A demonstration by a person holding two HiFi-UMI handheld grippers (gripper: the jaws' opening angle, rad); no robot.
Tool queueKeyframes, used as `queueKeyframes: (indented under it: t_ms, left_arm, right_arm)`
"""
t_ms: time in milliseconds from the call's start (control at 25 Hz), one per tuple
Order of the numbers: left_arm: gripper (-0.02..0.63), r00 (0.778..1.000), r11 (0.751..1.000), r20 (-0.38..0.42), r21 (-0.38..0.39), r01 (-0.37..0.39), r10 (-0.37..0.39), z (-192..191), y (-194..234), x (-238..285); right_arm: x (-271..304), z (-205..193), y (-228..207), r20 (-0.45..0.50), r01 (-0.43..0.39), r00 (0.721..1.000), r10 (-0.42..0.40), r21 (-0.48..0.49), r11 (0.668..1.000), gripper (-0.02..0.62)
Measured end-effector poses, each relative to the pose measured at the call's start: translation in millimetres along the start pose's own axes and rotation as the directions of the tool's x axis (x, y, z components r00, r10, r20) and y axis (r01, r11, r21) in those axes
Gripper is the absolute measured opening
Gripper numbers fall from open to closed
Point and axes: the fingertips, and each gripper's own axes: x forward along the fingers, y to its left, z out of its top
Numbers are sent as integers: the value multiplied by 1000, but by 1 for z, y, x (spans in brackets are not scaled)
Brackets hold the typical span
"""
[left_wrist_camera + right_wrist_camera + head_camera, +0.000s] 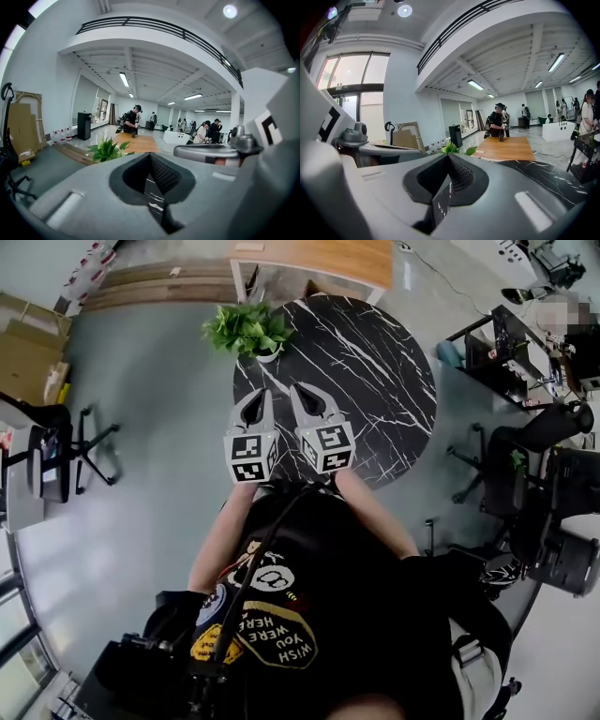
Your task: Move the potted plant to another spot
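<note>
The potted plant (246, 331), leafy green in a small white pot, stands at the far left edge of the round black marble table (375, 362). I hold both grippers side by side above the table's near edge, well short of the plant. My left gripper (269, 392) is shut with nothing in it, and my right gripper (292, 388) is shut and empty too. In the left gripper view the plant (108, 149) shows just left of the closed left gripper (150, 155). In the right gripper view its leaves (452, 148) peek over the closed right gripper (448, 156).
A wooden desk (319, 259) stands beyond the table. An office chair (56, 460) is at the left, dark chairs (544, 484) and desks at the right, cardboard boxes (28, 343) at the far left. Several people (133, 119) stand far off.
</note>
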Motion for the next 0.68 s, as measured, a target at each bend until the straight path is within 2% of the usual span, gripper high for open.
queueKeyframes:
  t_ms: [440,680]
  left_arm:
    - [2,1000,1000,7,13,-6,6,11,-13,-22]
    - [2,1000,1000,9,12,4,-4,9,-3,0]
  right_arm:
    - [-18,7,15,-10,-18,1000,18,-8,1000,2]
    - [2,1,6,-16,-21,1000,20,-10,1000,2]
